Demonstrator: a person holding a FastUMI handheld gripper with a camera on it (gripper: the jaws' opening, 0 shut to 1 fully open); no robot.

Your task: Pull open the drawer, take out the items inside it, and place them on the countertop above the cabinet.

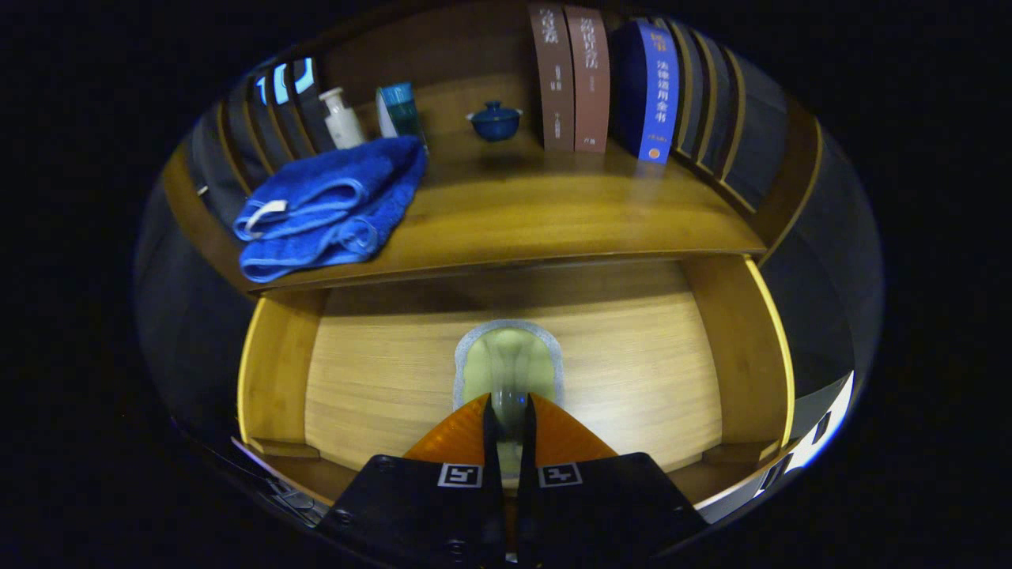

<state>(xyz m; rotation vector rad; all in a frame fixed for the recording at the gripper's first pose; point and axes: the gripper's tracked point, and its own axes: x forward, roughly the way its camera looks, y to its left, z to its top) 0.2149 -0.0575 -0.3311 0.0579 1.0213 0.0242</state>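
Observation:
The wooden drawer [273, 371] stands pulled open below the countertop [538, 213]. Over the drawer floor, a pale green pad with a grey edge [547, 365] is pinched at its near middle between my two fingers. My gripper [510, 405] is shut on it, and the pad creases where the fingers press. Whether the pad rests on the drawer floor or hangs just above it, I cannot tell. A folded blue towel [332, 209] lies on the countertop's left end, partly over the front edge.
On the countertop behind the towel stand a white bottle [343, 118] and a teal box [400, 109]. A small blue lidded cup [495, 122] sits mid-back, with upright books [605, 79] to its right. Slatted side walls flank the shelf.

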